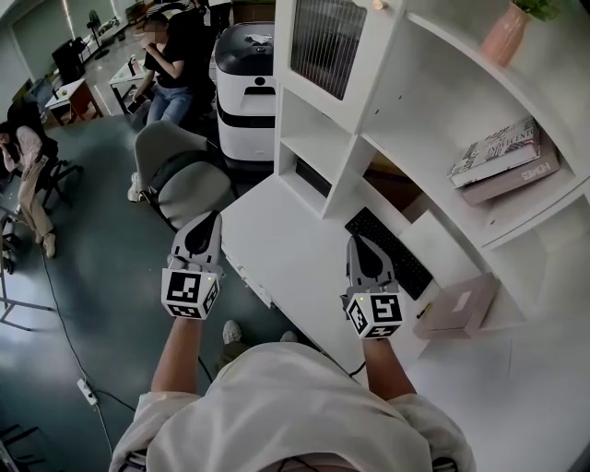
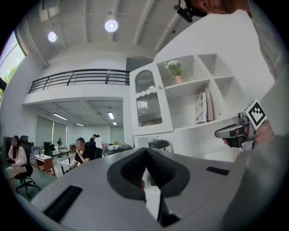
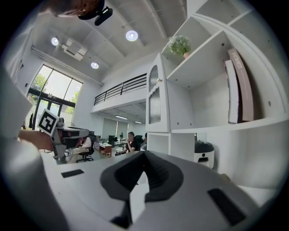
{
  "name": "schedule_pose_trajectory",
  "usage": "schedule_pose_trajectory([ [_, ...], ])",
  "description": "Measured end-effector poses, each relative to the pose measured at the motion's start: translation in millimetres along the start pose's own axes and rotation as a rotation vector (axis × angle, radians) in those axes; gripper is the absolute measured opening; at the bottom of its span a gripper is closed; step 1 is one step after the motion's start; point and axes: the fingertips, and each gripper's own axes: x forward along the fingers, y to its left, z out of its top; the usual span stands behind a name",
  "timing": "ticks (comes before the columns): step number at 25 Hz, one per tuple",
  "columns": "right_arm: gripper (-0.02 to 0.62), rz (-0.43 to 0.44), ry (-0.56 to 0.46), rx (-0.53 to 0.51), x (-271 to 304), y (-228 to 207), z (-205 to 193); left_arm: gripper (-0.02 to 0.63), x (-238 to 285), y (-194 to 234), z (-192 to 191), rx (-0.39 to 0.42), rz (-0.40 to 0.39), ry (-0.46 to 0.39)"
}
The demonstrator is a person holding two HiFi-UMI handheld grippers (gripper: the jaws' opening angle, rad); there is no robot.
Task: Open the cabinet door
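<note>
The lower book (image 1: 518,181) on the shelf (image 1: 441,197) shows "HOMES" on its spine. The print on the upper book (image 1: 494,147) is too small to read.

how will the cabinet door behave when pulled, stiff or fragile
Probably rigid: the door looks like a solid white frame. Its ribbed glass panel may be fragile, so pull gently. The small knob likely offers little to grip.

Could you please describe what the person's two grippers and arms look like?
The left gripper and right gripper are grey with black ribbed pads, each carrying a white cube of black square markers. The person wears a cream short-sleeved top.
</note>
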Motion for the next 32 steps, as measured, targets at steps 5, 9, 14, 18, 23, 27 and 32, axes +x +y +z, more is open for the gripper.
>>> schedule_pose_trajectory([
  [5,0.003,-0.043,0.003,0.005,3.2,3.1,2.5,0.110,13.4,3.8,7.9,-0.051,-0.096,-0.025],
  [9,0.003,-0.088,0.005,0.008,3.7,-0.9,2.9,0.131,24.6,8.0,14.2,-0.058,-0.138,-0.033],
  [14,0.003,-0.135,0.000,0.008,0.7,-4.1,4.7,0.179,37.7,13.3,23.3,-0.075,-0.173,-0.055],
  [18,0.003,-0.164,-0.005,0.007,-2.4,-6.8,7.9,0.190,47.3,15.2,34.1,-0.078,-0.199,-0.075],
  [23,0.003,-0.198,-0.011,0.007,-7.4,-11.1,11.0,0.209,67.1,11.6,63.6,-0.055,-0.266,-0.113],
  [27,0.003,-0.230,-0.021,0.007,-14.8,-17.1,14.4,0.209,87.7,11.7,95.6,-0.035,-0.301,-0.157],
  [32,0.003,-0.286,-0.027,0.011,-29.0,-26.9,15.1,0.209,112.8,5.2,140.2,0.020,-0.345,-0.212],
])
